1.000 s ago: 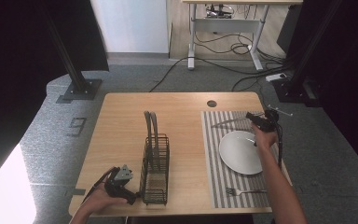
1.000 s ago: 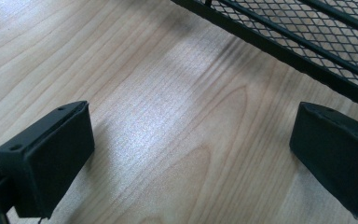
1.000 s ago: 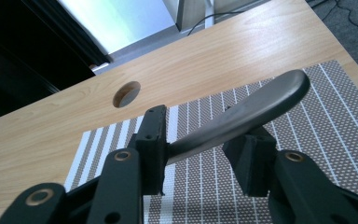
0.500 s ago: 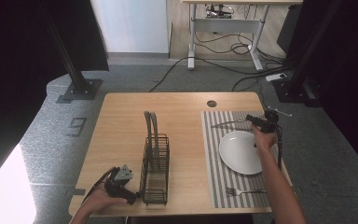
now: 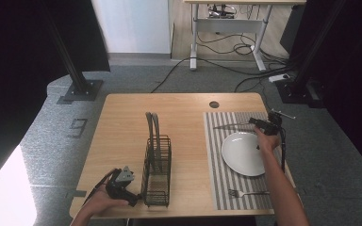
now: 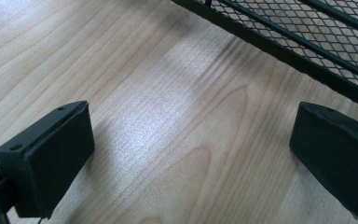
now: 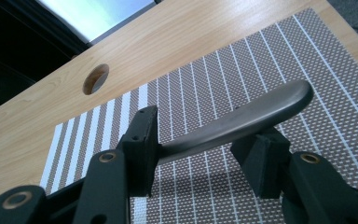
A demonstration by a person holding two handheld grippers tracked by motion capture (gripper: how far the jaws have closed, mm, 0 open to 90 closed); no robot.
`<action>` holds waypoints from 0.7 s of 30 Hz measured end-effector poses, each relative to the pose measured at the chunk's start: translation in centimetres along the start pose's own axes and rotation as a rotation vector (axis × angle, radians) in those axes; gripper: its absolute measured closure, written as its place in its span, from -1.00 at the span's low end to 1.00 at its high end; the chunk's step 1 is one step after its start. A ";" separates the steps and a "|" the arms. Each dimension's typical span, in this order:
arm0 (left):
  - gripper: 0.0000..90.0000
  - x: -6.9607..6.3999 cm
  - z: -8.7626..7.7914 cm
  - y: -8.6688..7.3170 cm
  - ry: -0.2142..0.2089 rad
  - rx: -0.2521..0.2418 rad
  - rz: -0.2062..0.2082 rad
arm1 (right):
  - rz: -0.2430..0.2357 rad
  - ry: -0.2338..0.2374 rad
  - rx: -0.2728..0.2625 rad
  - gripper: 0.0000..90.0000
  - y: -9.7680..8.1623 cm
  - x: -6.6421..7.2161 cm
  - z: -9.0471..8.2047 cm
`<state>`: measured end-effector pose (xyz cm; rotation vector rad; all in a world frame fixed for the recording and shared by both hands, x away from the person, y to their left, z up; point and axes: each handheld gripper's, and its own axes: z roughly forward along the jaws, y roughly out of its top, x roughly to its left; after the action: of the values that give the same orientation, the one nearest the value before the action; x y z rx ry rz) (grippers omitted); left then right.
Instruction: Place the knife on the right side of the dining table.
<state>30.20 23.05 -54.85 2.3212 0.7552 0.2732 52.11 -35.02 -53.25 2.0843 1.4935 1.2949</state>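
The right tool [image 5: 259,123] is hovering over the striped placemat [image 7: 279,70] at the plate's [image 5: 242,153] 12 o'clock. Its jaws have just been opening, and the knife [image 7: 242,120] is lying across the gap between them, no longer pinched. The left tool [image 5: 122,181] is resting on the bench [image 6: 135,107], jaws wide and gripping nothing, at the wire rack's [image 5: 157,169] 8 o'clock.

Black tongs [image 7: 200,154], brass-ringed screws, trailing cables
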 end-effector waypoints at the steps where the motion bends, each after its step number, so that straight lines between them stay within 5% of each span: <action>1: -1.00 0.0 0.0 0.0 0.000 0.000 0.000 | 0.000 0.000 0.000 0.14 0.0 0.0 0.0; 21: -1.00 0.0 0.0 0.0 0.000 0.000 0.000 | 0.082 -0.018 0.056 0.07 -0.3 -1.2 1.1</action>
<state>30.20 23.05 -54.85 2.3212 0.7552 0.2730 52.69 -35.63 -54.69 2.2080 1.4675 1.2726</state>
